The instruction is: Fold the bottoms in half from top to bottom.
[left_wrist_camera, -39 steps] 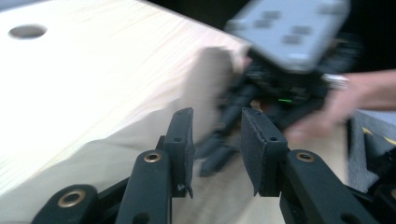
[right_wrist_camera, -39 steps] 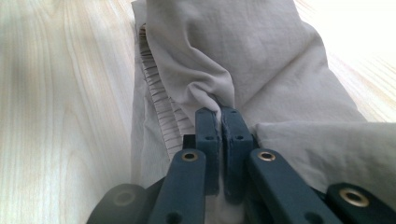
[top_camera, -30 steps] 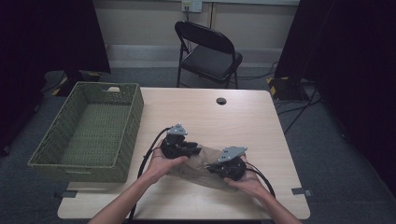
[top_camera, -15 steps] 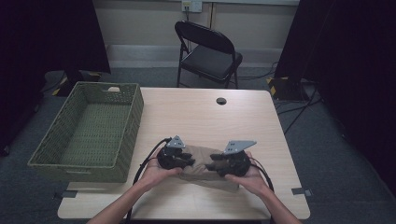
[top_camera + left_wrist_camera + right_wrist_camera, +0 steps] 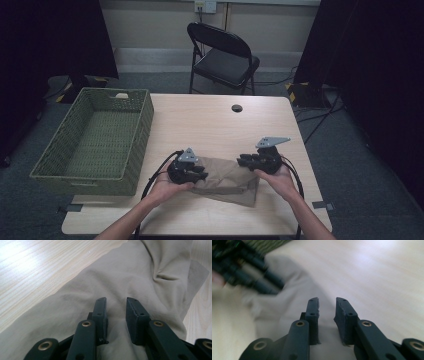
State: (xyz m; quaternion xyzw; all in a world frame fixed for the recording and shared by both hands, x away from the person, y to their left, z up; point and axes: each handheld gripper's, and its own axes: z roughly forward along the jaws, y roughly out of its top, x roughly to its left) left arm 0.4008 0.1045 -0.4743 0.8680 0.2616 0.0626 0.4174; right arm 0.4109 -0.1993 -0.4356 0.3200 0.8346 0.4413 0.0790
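From above, my left tool (image 5: pixel 186 170) and right tool (image 5: pixel 260 159) sit at opposite ends of the tan cloth (image 5: pixel 227 180) lying crumpled near the front of the desk (image 5: pixel 210 120). I judge I'm mid-fold.

Left gripper view: jaws slightly spread over the cloth (image 5: pixel 130 277), pinching nothing.

Right gripper view: jaws have just been closing, a gap remains, empty above the cloth (image 5: pixel 287 302). Next I need a firm pinch on an edge.

A green basket (image 5: pixel 95 140) stands on the left; a folding chair (image 5: pixel 222 55) is behind.

A green woven basket (image 5: pixel 95 140) sits empty at the nine o'clock edge of the pale wooden tabletop (image 5: pixel 215 125), a small round black hole (image 5: pixel 237 108) lies toward twelve o'clock, and beyond it a black folding chair (image 5: pixel 222 55) stands on the grey floor (image 5: pixel 360 150).
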